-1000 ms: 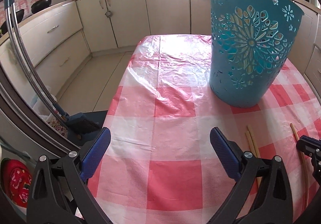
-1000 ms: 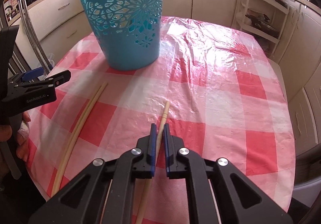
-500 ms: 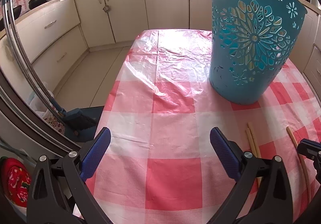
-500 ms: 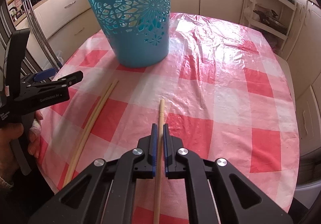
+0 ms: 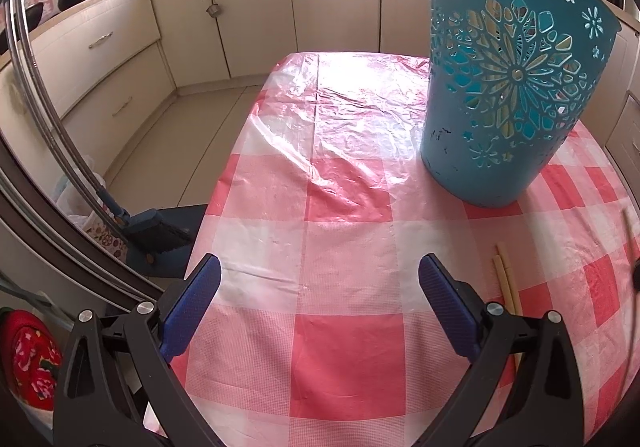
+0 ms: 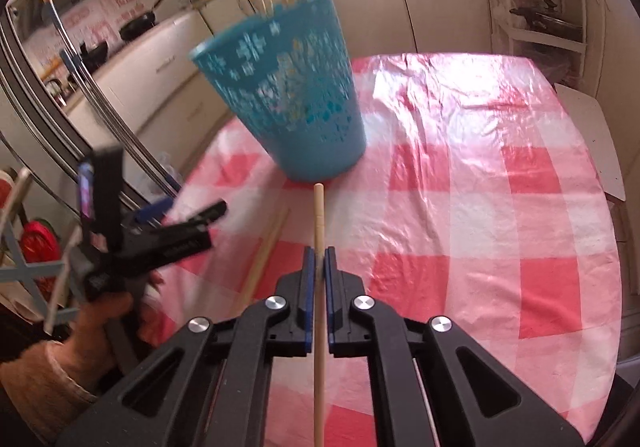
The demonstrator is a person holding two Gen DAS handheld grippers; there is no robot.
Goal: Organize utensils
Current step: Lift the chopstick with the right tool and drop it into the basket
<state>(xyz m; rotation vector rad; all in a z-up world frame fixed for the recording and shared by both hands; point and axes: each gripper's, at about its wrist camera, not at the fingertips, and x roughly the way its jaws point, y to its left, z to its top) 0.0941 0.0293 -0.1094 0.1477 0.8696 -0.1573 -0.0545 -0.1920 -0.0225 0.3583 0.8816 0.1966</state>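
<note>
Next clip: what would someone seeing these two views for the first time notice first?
Probably the tall teal plastic basket with flower-shaped cut-outs, standing upright on the red-and-white checked plastic tablecloth toward the table's far end. Next, the right tool, shut on a pale wooden chopstick that points toward the basket. The left tool hangs wide open and empty over the cloth, beside a pair of pale chopsticks lying flat.
</note>
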